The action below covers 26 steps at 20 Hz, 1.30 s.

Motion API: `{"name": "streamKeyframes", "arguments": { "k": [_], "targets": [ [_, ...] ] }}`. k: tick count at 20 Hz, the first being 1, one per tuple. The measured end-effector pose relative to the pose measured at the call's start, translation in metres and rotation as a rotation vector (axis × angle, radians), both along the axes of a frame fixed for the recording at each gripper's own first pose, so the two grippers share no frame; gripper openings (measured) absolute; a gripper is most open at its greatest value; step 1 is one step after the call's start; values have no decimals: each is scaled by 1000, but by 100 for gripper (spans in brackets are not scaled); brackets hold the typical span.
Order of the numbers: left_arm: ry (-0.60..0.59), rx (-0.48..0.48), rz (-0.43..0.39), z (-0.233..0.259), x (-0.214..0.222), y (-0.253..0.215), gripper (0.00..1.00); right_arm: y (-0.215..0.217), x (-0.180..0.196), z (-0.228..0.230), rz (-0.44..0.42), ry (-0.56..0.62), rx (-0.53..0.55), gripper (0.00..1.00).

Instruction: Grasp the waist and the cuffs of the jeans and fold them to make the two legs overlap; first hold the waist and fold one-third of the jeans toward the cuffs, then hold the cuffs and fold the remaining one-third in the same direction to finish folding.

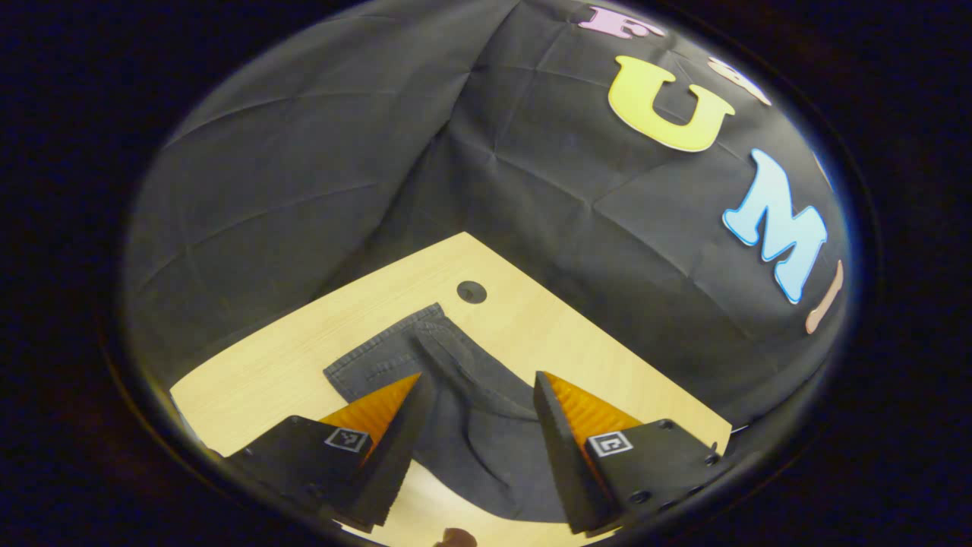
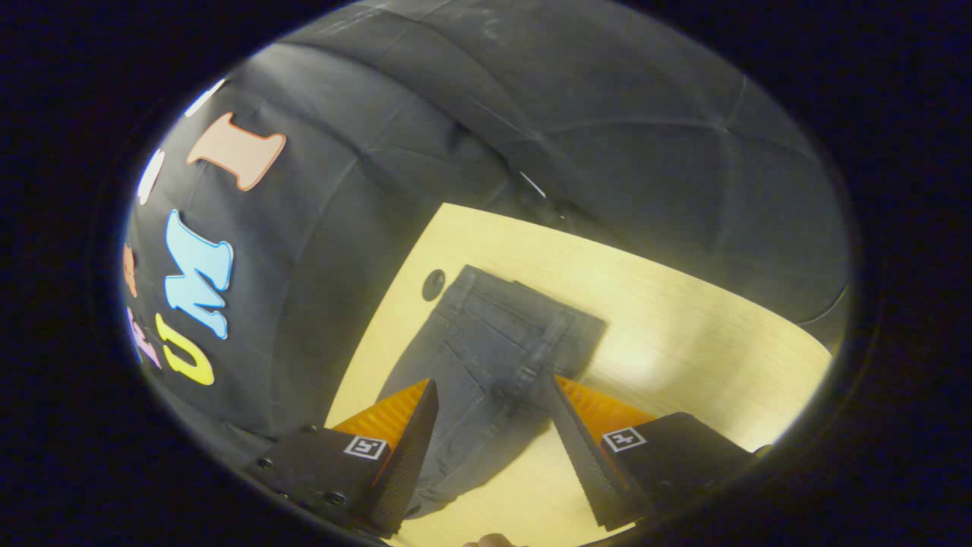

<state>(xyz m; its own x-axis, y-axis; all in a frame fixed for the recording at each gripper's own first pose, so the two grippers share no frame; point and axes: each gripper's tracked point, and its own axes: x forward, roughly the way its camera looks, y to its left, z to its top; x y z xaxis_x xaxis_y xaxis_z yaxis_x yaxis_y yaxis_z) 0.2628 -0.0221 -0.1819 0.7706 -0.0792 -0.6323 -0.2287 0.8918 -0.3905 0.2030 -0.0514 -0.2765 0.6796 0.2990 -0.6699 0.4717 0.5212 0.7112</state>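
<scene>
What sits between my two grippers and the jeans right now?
Nothing visible. Both the left gripper and right gripper are open above the jeans, which lie on the bare wooden table.

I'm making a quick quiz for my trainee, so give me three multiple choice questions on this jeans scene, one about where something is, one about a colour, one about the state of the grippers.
1. Where do the jeans lie?
A. On the wooden table
B. On the floor
C. Over a chair

2. What colour are the jeans?
A. White
B. Red
C. Dark grey

3. How do the left gripper and right gripper stand?
A. Both shut on the jeans
B. Both open, holding nothing
C. One open, one shut

Answers: 1 A, the jeans lie flat on the pale wood top. 2 C, the denim is dark grey. 3 B, each pair of fingers stands wide apart above the cloth.
</scene>
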Motion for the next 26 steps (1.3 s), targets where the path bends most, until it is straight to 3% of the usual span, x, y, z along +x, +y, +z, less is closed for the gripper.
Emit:
{"name": "streamKeyframes", "arguments": {
  "k": [2,9,12,13,14,16,18,20,23,26],
  "targets": [
    [-34,41,-11,18,-23,-6,99,-3,-2,-13,-35,29,25,88],
    [-196,150,-25,83,-81,-20,99,-9,19,-36,-156,61,145,90],
    [-224,169,-53,90,-97,-27,100,-11,13,-45,-168,78,159,87],
    [-230,174,-62,91,-102,-30,99,-14,12,-47,-156,71,155,70],
    [-240,180,-72,91,-104,-34,99,-16,5,-49,-137,72,146,63],
    [-253,189,-95,92,-110,-42,99,-18,4,-53,-127,59,160,32],
    [-265,219,-120,93,-117,-47,99,-18,3,-49,-122,40,167,14],
    [-285,238,-140,100,-122,-52,99,-18,-1,-44,-93,5,119,7],
    [-330,245,-163,113,-129,-56,98,-17,-12,-15,-54,-64,34,5],
    [-352,248,-197,121,-129,-62,98,-26,-48,19,-50,-140,-5,5]
  ]
}}
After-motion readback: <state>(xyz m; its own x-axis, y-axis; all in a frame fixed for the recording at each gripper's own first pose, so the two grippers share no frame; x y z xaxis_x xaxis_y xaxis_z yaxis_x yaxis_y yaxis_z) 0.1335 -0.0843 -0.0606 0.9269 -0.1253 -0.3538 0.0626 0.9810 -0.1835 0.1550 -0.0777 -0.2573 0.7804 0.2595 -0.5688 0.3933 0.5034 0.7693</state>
